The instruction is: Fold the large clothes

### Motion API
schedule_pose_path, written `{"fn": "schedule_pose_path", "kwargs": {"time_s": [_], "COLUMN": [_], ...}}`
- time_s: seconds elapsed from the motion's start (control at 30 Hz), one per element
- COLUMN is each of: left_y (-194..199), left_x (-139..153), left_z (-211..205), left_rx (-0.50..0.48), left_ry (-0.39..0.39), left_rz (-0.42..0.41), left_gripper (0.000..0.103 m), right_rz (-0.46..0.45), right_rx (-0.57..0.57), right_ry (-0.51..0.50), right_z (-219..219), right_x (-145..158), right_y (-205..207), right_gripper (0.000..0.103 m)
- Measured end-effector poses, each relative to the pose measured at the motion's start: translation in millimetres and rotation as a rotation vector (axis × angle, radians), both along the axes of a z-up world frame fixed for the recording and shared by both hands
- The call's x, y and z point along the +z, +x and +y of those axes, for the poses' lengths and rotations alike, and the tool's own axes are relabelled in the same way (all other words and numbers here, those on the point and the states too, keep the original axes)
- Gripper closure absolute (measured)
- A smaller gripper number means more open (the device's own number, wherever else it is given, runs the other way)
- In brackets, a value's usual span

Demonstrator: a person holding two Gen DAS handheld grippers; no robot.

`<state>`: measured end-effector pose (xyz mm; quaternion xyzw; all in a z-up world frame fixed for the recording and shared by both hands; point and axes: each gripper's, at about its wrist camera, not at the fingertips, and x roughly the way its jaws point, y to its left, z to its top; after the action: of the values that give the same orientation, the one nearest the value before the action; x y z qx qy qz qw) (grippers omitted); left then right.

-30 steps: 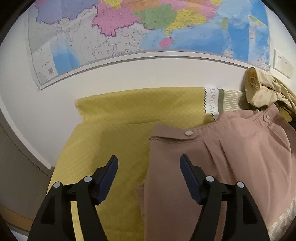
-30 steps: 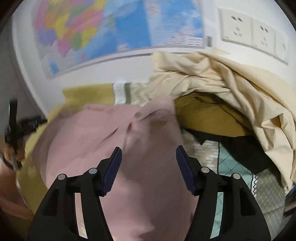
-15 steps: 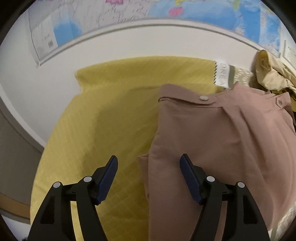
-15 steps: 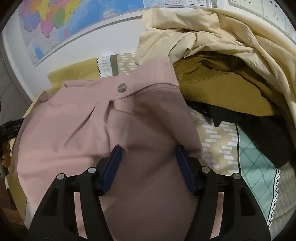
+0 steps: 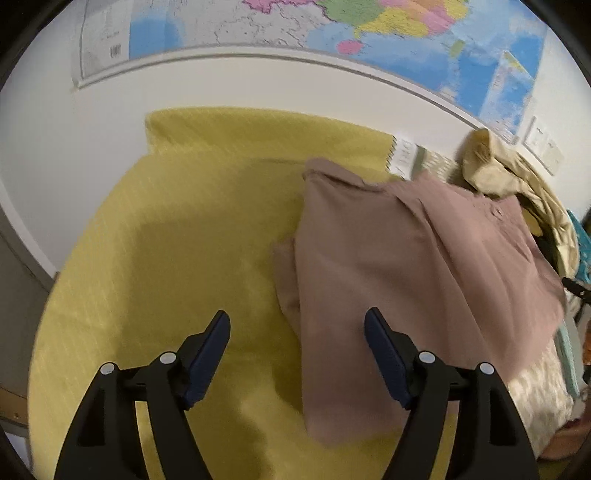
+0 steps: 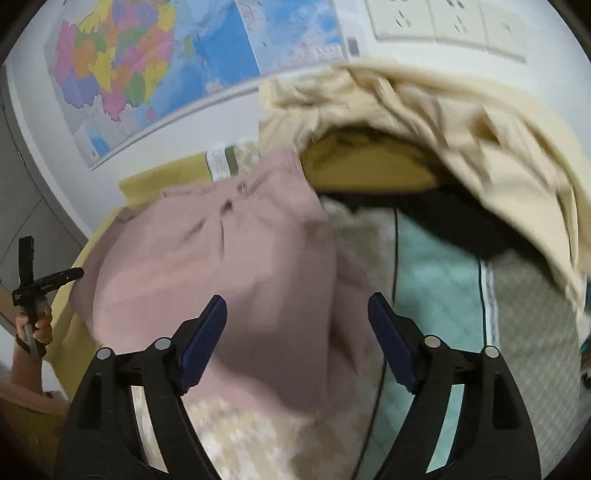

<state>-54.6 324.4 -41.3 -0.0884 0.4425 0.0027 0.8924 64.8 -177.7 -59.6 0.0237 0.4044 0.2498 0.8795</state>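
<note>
We've let go: both jaws just opened, left gripper (image 5: 297,345) & right gripper (image 6: 297,328) empty, so pink trousers (image 5: 406,280) lie folded on yellow quilt (image 5: 177,258).

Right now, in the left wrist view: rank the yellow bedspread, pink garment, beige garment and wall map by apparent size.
1. yellow bedspread
2. pink garment
3. wall map, cut off by the frame, so uncertain against the pink garment
4. beige garment, far and partly hidden

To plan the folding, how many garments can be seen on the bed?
4: pink trousers in front; cream garment heaped by the wall; mustard one under it; black one below. More may be hidden.
</note>
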Motion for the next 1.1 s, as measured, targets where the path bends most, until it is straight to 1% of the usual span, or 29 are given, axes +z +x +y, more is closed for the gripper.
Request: {"fn": "schedule_pose_path", "kwargs": {"time_s": [0.03, 0.07, 0.1, 0.13, 0.17, 0.2, 0.23, 0.27, 0.3, 0.37, 0.43, 0.47, 0.5, 0.53, 0.57, 0.6, 0.67, 0.7, 0.73, 0.8, 0.83, 0.9, 0.97, 1.03, 1.1], "left_y": [-4, -6, -6, -5, -3, 0, 1, 4, 7, 14, 18, 18, 14, 11, 6, -1, -14, -22, -28, -45, -50, -60, -66, -69, -70], "left_x": [-3, -7, -10, -14, -17, -19, -20, -19, -18, -19, -22, -20, -17, -15, -12, -8, -3, 0, 1, 3, 2, -5, -13, -19, -20], "left_z": [-2, -5, -6, -8, -8, -7, -6, -7, -9, -13, -14, -14, -13, -12, -9, -6, 1, 4, 4, 2, -1, -11, -19, -32, -44], "left_rx": [-0.02, -0.025, -0.024, -0.022, -0.021, -0.016, -0.01, -0.006, 0.005, 0.025, 0.049, 0.057, 0.067, 0.08, 0.094, 0.1, 0.108, 0.103, 0.098, 0.078, 0.059, -0.002, -0.045, -0.069, -0.089], "left_ry": [-0.015, -0.017, -0.014, -0.005, -0.008, -0.032, -0.042, -0.035, -0.004, 0.033, 0.036, 0.041, 0.042, 0.043, 0.048, 0.041, -0.007, -0.034, -0.047, -0.063, -0.082, -0.151, -0.212, -0.23, -0.225], "left_rz": [0.006, 0.012, 0.018, 0.028, 0.034, 0.043, 0.043, 0.036, 0.03, 0.035, 0.048, 0.045, 0.037, 0.034, 0.025, 0.012, 0.006, -0.005, -0.008, -0.006, -0.001, 0.042, 0.083, 0.107, 0.091], "left_gripper": [0.03, 0.03, 0.031, 0.033, 0.043, 0.054, 0.058, 0.066, 0.069, 0.07, 0.069, 0.068, 0.059, 0.053, 0.048, 0.045, 0.039, 0.038, 0.036, 0.031, 0.031, 0.031, 0.031, 0.029, 0.017], "right_rz": [0.027, 0.041, 0.054, 0.082, 0.114, 0.113, 0.093, 0.081, 0.082, 0.084, 0.09, 0.091, 0.098, 0.107, 0.11, 0.108, 0.088, 0.084, 0.083, 0.084, 0.091, 0.124, 0.18, 0.217, 0.255], "right_rx": [0.007, 0.004, 0.001, 0.012, 0.026, 0.022, 0.019, 0.013, 0.007, -0.007, -0.011, -0.022, -0.031, -0.038, -0.05, -0.055, -0.058, -0.065, -0.074, -0.081, -0.075, -0.059, -0.031, -0.012, 0.003], "right_ry": [0.005, -0.003, -0.009, 0.004, 0.044, 0.059, 0.055, 0.056, 0.062, 0.059, 0.038, 0.035, 0.048, 0.062, 0.069, 0.071, 0.065, 0.072, 0.099, 0.166, 0.191, 0.237, 0.285, 0.313, 0.335], "right_z": [-3, -5, -6, -8, -8, -9, -7, -5, -4, -1, 5, 7, 4, 0, -4, -7, -14, -18, -24, -35, -39, -43, -42, -39, -33], "right_x": [-8, -15, -21, -27, -32, -32, -28, -25, -24, -25, -31, -33, -33, -32, -30, -27, -17, -13, -8, -1, 1, 1, -5, -11, -18], "right_y": [-3, -5, -7, -7, -3, -3, -1, 2, 5, 13, 16, 17, 18, 17, 16, 13, 2, -3, -9, -23, -30, -40, -50, -57, -62], "right_gripper": [0.025, 0.028, 0.045, 0.068, 0.076, 0.084, 0.09, 0.091, 0.093, 0.094, 0.094, 0.094, 0.094, 0.092, 0.091, 0.088, 0.074, 0.055, 0.038, 0.028, 0.025, 0.023, 0.023, 0.023, 0.022]}}
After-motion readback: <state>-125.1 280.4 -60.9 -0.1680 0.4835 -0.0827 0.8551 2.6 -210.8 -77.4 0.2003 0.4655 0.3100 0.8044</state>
